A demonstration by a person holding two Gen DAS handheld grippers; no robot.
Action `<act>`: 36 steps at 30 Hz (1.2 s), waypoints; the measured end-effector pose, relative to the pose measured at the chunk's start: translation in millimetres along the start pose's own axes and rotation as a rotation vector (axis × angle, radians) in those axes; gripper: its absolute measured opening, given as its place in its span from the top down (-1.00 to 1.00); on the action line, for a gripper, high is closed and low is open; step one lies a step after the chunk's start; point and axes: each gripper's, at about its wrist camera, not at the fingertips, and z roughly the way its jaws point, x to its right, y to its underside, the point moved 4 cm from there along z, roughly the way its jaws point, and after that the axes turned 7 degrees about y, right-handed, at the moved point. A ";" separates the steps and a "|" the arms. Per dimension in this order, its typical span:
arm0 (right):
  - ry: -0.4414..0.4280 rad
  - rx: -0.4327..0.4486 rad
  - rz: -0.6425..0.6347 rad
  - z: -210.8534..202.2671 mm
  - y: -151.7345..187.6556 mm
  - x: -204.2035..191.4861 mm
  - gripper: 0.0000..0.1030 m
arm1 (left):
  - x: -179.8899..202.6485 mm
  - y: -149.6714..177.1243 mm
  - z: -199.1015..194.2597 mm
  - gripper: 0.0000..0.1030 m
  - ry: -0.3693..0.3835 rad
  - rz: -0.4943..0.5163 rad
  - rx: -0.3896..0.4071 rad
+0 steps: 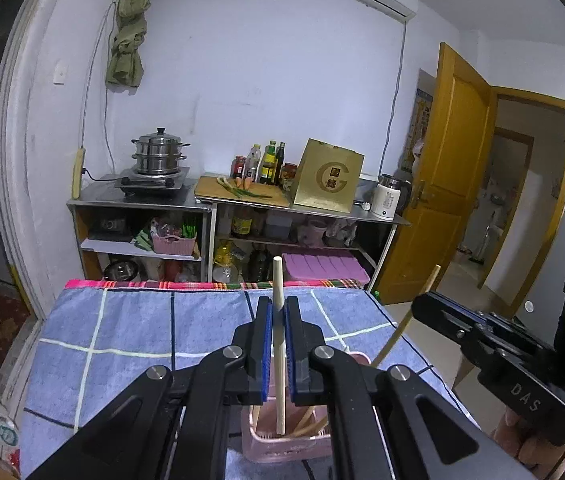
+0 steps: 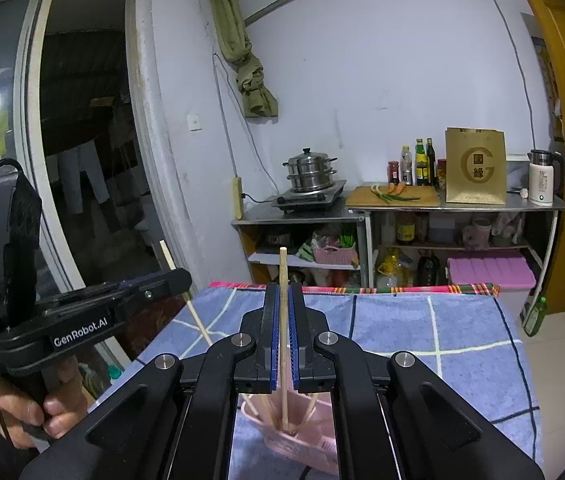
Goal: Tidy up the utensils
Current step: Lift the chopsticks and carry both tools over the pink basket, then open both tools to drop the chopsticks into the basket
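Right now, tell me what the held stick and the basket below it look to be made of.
Stick: pale, matte, probably bare wood or bamboo, no shine. Basket: pink, slightly glossy, slotted walls, likely moulded plastic.

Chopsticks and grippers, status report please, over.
Left gripper shut on a chopstick. Right gripper shut on another chopstick. Both sticks upright over the pink basket. Nothing in the way.
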 end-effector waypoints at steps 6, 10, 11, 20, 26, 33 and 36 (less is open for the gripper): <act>-0.001 -0.027 -0.001 19.9 13.6 2.1 0.92 | -8.9 15.1 24.6 0.89 -0.004 -0.001 -0.022; -0.001 -0.063 0.000 32.1 28.7 3.7 0.92 | -12.1 29.8 36.3 0.89 -0.001 -0.009 -0.045; -0.002 -0.071 0.001 34.3 32.2 4.3 0.92 | -13.3 33.0 38.7 0.89 0.001 -0.011 -0.049; 0.008 -0.144 -0.003 46.0 59.7 7.6 0.92 | -24.4 65.3 56.0 0.89 -0.011 -0.031 -0.115; 0.001 -0.165 0.013 41.9 67.9 11.6 0.92 | -24.5 80.4 55.5 0.88 -0.017 -0.022 -0.134; 0.014 -0.147 -0.001 17.0 69.3 12.7 0.77 | -17.6 90.4 37.0 0.67 -0.031 0.003 -0.129; 0.007 -0.131 -0.004 -0.1 72.2 11.8 0.76 | -12.7 97.1 23.8 0.66 -0.035 0.020 -0.117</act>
